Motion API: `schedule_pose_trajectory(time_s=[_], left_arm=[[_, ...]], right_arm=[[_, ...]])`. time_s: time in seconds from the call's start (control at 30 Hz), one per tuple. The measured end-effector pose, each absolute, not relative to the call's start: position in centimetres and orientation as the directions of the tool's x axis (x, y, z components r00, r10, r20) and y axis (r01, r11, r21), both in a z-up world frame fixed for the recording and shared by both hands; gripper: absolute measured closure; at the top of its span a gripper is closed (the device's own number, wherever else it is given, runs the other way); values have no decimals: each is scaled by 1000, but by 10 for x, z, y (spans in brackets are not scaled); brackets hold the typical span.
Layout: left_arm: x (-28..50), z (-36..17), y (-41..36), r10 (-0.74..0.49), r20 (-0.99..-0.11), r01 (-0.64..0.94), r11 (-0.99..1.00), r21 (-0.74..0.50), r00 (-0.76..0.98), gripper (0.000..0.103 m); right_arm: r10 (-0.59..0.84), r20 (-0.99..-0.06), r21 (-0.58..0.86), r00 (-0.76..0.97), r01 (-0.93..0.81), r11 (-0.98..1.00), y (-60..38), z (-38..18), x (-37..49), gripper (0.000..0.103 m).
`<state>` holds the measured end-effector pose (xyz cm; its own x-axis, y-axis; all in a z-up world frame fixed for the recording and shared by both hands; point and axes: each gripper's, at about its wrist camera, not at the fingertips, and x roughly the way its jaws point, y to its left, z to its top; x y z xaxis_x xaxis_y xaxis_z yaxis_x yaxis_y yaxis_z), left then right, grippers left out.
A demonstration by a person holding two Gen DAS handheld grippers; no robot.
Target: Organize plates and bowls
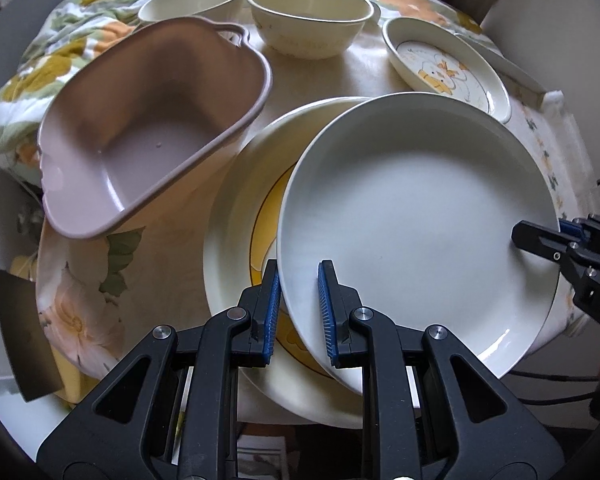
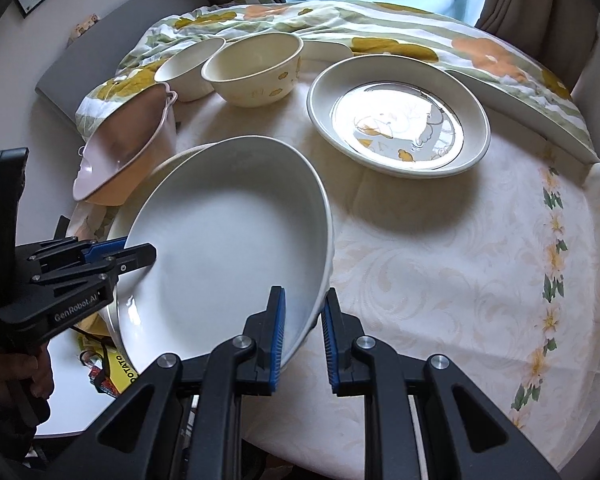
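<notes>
Your left gripper (image 1: 299,304) and right gripper (image 2: 303,332) each clamp opposite rims of the white plate (image 1: 416,216), held tilted above the yellow-ringed plate (image 1: 240,208).

In the right wrist view the tablecloth (image 2: 440,264) lies bare across the middle and lower right of the frame. The white plate (image 2: 228,240), held at two edges, fills the lower left over a yellow-rimmed plate (image 1: 236,216). The pink tub (image 2: 120,152) blocks the left, two bowls (image 2: 256,68) the top centre, and the picture plate (image 2: 396,120) the upper right.
</notes>
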<state>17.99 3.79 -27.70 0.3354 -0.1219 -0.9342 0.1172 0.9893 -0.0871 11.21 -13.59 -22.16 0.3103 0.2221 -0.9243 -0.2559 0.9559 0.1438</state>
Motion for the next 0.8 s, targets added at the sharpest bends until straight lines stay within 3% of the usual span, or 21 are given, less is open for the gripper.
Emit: schedule_pose_trajectory(time_s=[0.47, 0.8], left_arm=[[167, -274, 14, 92, -894, 177, 967, 186, 439, 86], [163, -274, 10, 174, -866, 175, 943, 284, 470, 86]], right_arm=[[179, -929, 92, 323, -267, 959, -128, -230, 114, 87], [80, -925, -54, 372, -337, 940, -109, -231, 107, 87]])
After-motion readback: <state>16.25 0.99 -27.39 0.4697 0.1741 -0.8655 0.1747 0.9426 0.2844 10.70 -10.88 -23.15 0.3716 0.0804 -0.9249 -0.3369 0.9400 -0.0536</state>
